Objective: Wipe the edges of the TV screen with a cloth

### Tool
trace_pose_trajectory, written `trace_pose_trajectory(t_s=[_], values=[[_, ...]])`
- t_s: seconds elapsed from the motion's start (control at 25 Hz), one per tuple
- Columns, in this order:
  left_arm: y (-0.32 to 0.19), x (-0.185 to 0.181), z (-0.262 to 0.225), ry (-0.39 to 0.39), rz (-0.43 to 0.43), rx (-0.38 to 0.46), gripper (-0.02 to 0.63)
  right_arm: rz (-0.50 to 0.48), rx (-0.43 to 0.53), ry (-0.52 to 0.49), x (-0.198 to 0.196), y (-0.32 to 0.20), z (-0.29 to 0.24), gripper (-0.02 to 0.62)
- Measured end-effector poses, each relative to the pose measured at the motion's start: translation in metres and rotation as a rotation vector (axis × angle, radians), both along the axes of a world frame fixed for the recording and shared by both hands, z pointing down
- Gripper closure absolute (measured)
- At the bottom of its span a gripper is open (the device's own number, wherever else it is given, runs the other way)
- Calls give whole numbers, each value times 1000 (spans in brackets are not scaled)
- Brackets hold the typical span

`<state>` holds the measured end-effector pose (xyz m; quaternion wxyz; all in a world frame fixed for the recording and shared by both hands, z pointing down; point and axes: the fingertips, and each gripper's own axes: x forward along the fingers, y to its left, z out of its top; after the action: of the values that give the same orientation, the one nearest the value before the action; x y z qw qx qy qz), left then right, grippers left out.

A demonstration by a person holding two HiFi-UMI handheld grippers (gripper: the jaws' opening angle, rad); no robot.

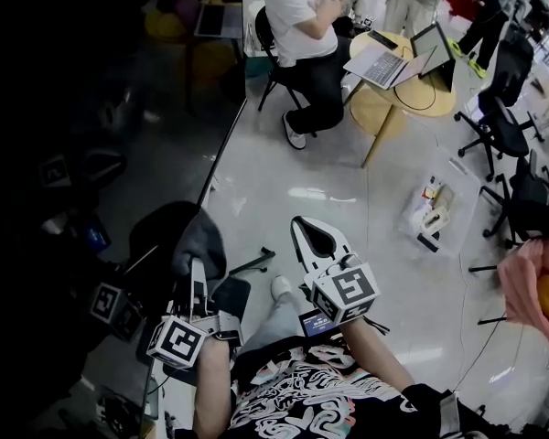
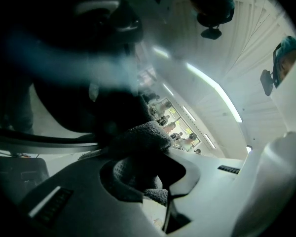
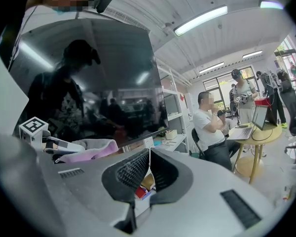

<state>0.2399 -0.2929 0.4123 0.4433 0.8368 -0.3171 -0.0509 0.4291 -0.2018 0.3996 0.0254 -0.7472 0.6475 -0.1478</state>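
Holding the grey cloth (image 1: 199, 239) bunched in my left gripper (image 1: 198, 265), I have those jaws clamped on the fabric, and a wad of it bulges out past the tips. The cloth sits low on the TV screen (image 1: 82, 108), at the bottom edge close to the right-hand corner. From the right gripper view it looks to be resting against the dark glass, though I can't confirm real contact.

My right gripper (image 1: 301, 226) hangs to the right of the TV screen, well apart from it. Its jaws are together with nothing between them, so it has no part in the wiping.

I judge the job to be under way at this 1 stretch of the bottom edge. Nothing on the glass or frame shows which parts are already clean. I would therefore count the rest of the bottom edge and the other 3 edges as not yet shown to be done.
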Motion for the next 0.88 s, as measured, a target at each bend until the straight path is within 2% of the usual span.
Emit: trace_pose_trajectory(t_s=[0.52,0.64,0.72,0.88], values=[[-1,20,1,13,6,-6,535,7,-8,-1,23,6,-5,566],[-8,20,1,-25,1,12,535,25,-16,3,32,10,-3,566],[-12,24,0,-59,-9,-4,535,32,-20,7,37,10,-5,566],[-24,43,1,-45,-1,-28,535,49,-23,5,53,3,-13,566]])
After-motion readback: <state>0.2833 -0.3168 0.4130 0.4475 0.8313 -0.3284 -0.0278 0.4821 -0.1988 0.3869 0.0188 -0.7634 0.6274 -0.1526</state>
